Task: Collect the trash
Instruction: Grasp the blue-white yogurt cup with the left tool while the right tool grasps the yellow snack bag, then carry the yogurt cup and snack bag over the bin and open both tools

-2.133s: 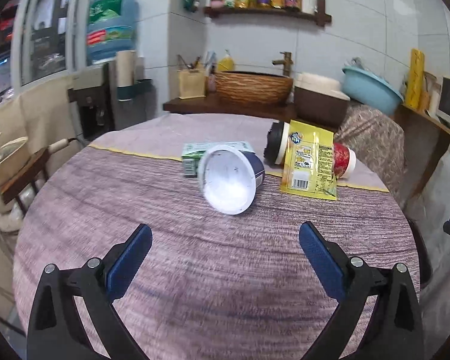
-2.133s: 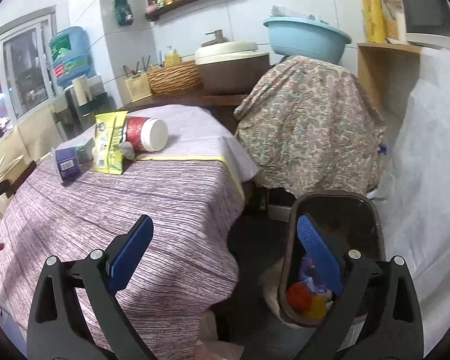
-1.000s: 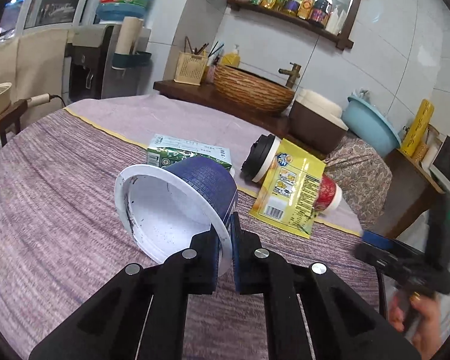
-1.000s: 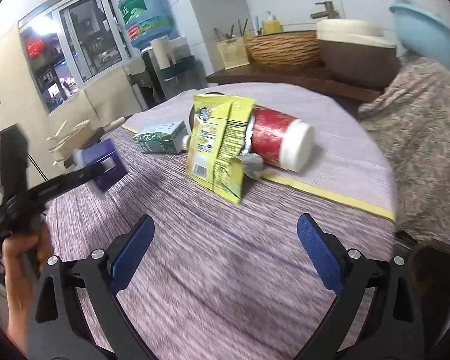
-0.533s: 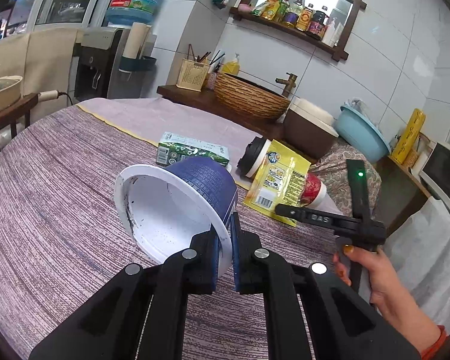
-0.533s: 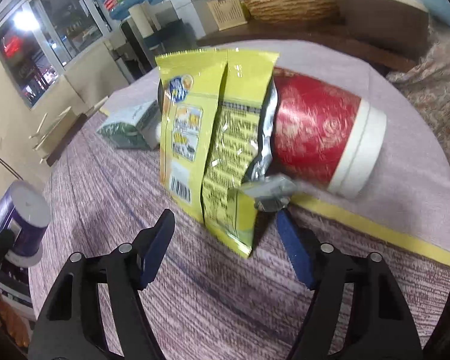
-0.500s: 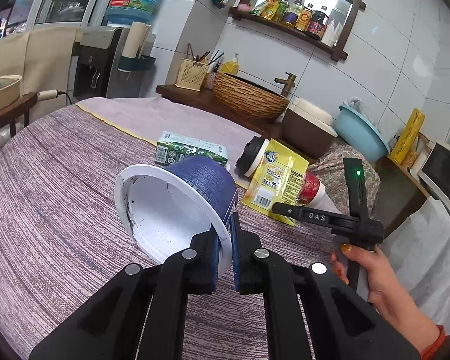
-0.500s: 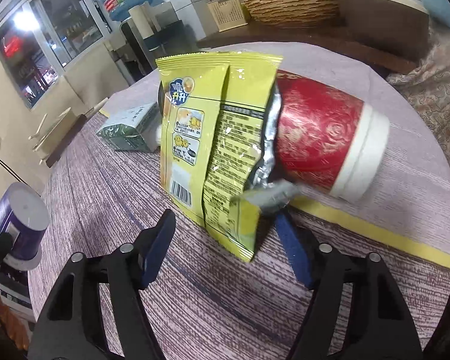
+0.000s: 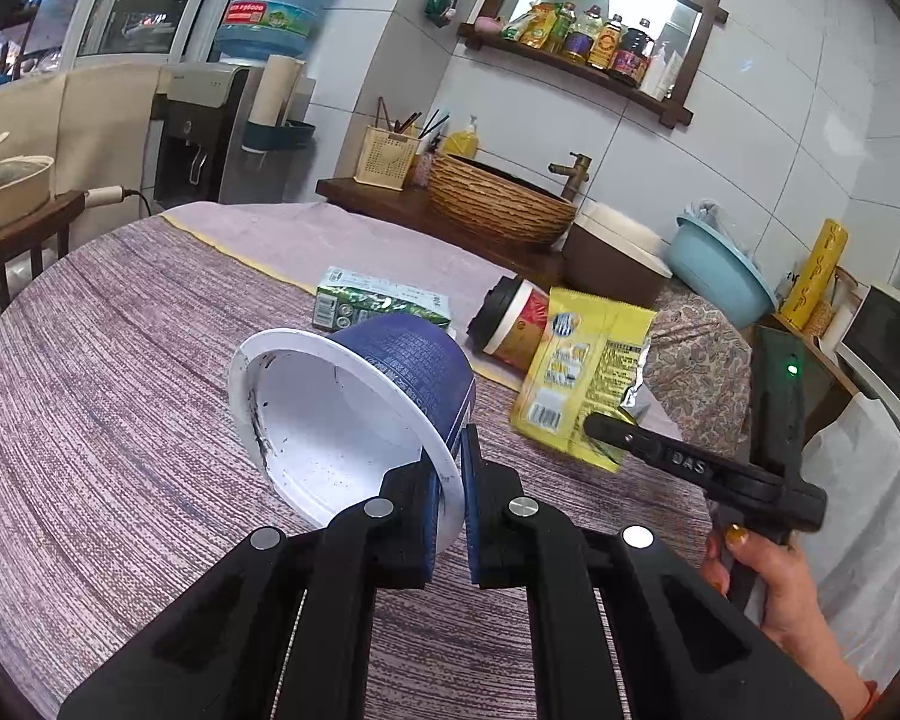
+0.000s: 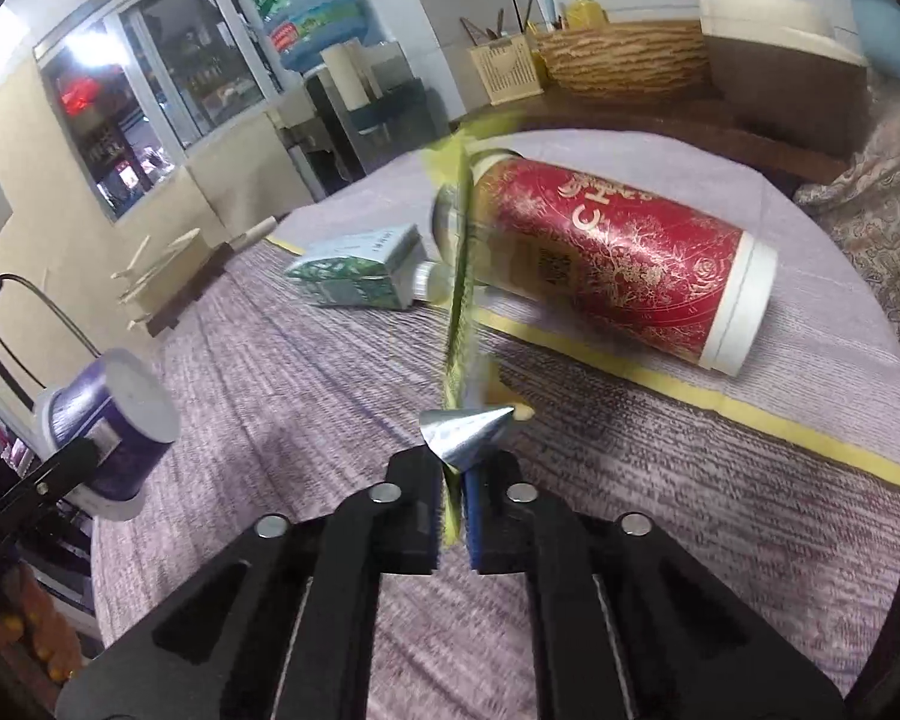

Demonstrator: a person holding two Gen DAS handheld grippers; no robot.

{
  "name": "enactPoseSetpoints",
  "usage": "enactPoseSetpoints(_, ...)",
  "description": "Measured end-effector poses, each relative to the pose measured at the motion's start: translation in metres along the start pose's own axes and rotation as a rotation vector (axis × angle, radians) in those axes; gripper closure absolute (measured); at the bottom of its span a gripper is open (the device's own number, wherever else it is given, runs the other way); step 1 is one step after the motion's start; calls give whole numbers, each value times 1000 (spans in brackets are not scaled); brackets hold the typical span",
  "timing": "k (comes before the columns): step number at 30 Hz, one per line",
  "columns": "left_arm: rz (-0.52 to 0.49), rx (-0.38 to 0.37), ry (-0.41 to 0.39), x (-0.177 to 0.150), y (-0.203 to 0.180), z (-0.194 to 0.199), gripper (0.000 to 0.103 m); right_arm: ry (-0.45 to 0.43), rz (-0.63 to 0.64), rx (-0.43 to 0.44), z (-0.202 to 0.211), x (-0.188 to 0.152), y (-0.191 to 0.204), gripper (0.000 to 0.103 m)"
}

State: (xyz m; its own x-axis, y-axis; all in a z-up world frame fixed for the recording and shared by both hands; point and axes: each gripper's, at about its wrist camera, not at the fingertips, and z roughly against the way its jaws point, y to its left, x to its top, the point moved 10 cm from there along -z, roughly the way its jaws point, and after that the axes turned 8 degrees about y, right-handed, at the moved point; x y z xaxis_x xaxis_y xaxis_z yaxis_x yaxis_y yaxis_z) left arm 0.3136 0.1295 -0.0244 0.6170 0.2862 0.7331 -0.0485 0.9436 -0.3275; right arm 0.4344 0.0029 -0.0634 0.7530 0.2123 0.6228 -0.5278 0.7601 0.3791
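Trash pickup at a round desk [image 9: 120,396] under a purple woven cloth, in a white-tiled kitchen corner.

Behind the desk a wooden counter [image 9: 384,198] carries a wicker basin [image 9: 498,210] and a chopstick holder [image 9: 386,157]; a wall shelf [image 9: 576,69] holds bottles, and a water dispenser [image 9: 210,132] stands to the left. The left hand-held gripper [image 9: 450,480] is clamped on the rim of a blue tub [image 9: 354,408], white and empty inside, lifted clear of the cloth. The right hand-held gripper [image 10: 450,516] has closed on the lower edge of a yellow snack wrapper [image 10: 459,300], held edge-on. Behind it lie a red paper cup [image 10: 606,258] with a black lid and a green carton [image 10: 360,270], both on their sides.
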Motion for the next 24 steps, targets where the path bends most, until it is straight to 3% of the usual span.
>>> enactPoseSetpoints(6, -56, -58, -4, -2, -43, 0, 95, -102, 24, -9, 61, -21, 3, 99)
enactPoseSetpoints(11, -100, -171, 46, -13, -101, -17, 95, -198, -47, -73, 122, -44, -33, 99)
enactPoseSetpoints(18, -218, -377, 145, -38, -210, -47, 95, -300, -185, -353, 212, -95, -138, 99)
enactPoseSetpoints(24, -344, -488, 240, -79, -309, -79, 95, -239, -370, -572, 239, -171, -247, 99)
